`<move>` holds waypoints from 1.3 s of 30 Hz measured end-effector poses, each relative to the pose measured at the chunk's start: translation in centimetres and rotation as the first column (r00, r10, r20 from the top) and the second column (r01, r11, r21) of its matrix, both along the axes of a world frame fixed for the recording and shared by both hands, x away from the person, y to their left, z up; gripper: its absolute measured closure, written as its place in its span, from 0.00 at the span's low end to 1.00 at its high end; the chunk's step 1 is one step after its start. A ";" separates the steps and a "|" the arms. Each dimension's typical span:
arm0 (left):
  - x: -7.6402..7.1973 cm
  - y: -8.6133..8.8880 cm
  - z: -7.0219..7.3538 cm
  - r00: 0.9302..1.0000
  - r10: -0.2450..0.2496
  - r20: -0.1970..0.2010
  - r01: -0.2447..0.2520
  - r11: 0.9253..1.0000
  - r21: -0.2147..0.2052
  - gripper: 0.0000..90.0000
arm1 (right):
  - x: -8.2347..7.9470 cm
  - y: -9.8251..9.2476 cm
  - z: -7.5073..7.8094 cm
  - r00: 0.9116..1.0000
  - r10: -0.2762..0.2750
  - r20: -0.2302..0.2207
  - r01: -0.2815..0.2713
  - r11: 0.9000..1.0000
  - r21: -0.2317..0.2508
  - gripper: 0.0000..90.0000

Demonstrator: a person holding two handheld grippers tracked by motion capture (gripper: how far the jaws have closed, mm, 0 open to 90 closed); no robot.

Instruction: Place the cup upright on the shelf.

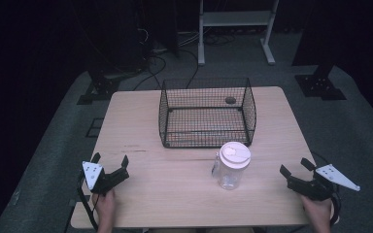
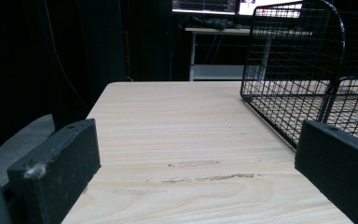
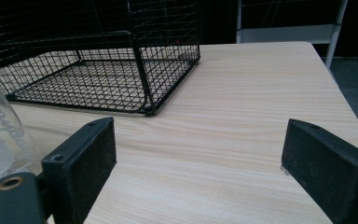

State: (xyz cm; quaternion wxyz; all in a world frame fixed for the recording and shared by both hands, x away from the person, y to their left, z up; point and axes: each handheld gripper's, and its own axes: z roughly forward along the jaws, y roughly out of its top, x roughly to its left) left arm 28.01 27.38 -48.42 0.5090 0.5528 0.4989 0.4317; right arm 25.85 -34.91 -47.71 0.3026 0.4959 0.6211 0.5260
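Observation:
A clear plastic jar (image 1: 231, 167) with a white lid stands upright on the wooden table (image 1: 175, 194), just in front of a black wire basket (image 1: 207, 112). My left gripper (image 1: 110, 160) rests near the table's front left, jaws open and empty. My right gripper (image 1: 296, 167) sits at the front right, also open and empty. In the left gripper view the basket (image 2: 293, 79) stands ahead to the right, past the open gripper (image 2: 200, 168). In the right gripper view the basket (image 3: 98, 70) lies ahead at left and the jar's clear wall (image 3: 0, 135) shows at the left edge beside the gripper (image 3: 200, 163).
A small dark round spot (image 1: 230, 100) shows on the table behind the basket. A white metal frame (image 1: 235, 22) stands on the grey floor beyond the table. Dark stands and cables (image 1: 150, 63) surround the far side. Bare tabletop lies between the grippers.

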 end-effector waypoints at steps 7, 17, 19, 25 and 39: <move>0.0 -0.1 0.0 1.000 -0.005 0.002 0.005 1.000 0.005 0.00 | -0.2 0.0 0.3 1.000 0.006 0.007 -0.006 1.000 0.005 0.10; 0.0 -0.2 0.0 1.000 -0.011 0.003 0.011 1.000 0.009 0.00 | -1.3 1.2 2.3 0.994 0.113 0.014 -0.113 0.993 0.013 0.06; 0.0 -0.2 0.0 1.000 -0.011 0.002 0.011 1.000 0.009 0.00 | -1.6 1.5 2.6 0.992 0.127 0.012 -0.127 0.992 0.002 0.05; 0.0 -0.2 0.0 1.000 -0.011 0.003 0.011 1.000 0.010 0.00 | -2.0 2.2 3.8 0.984 0.178 0.016 -0.178 0.984 -0.011 0.03; 0.0 -0.1 0.0 1.000 -0.010 0.004 0.010 1.000 0.005 0.00 | -2.1 5.4 6.4 0.957 0.288 0.037 -0.286 0.957 -0.051 0.02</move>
